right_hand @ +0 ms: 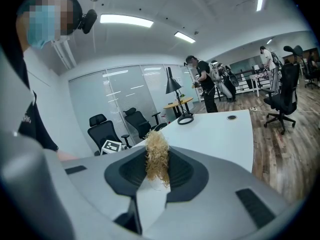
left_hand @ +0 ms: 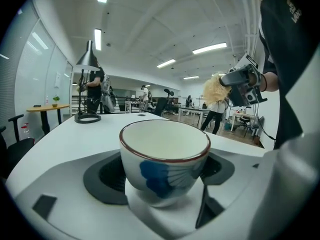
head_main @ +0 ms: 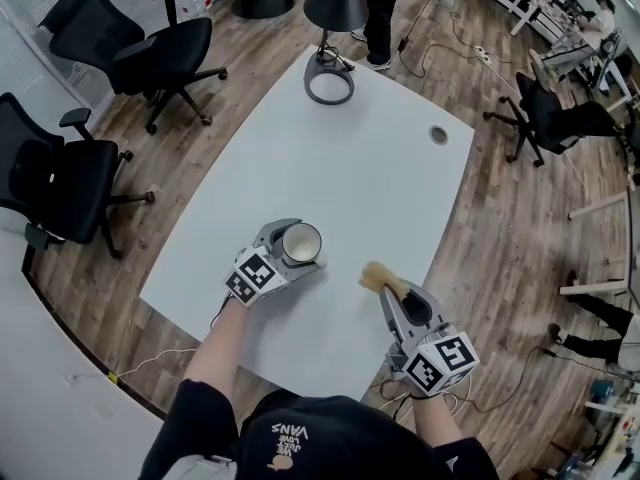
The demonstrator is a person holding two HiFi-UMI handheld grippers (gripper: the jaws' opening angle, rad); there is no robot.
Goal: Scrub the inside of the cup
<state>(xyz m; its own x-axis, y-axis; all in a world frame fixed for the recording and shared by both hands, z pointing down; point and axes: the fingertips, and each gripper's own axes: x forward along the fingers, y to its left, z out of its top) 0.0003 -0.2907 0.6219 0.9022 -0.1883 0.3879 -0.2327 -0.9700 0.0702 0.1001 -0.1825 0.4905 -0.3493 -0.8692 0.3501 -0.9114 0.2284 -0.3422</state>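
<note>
On the white table [head_main: 380,158], toward the edge nearest me, my left gripper [head_main: 297,249] has its jaws closed round the blue-patterned cup [left_hand: 165,156], which sits upright with its mouth up. My right gripper [head_main: 392,294] is off to the right, apart from the cup, pinching a straw-coloured tuft of scrubber [right_hand: 158,159] between its jaws.

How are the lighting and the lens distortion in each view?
Head view: even light, the table bulges from the wide lens. Left gripper view: the cup is sharp, ceiling lights glare. Right gripper view: the scrubber is sharp, dark round corners.
</note>
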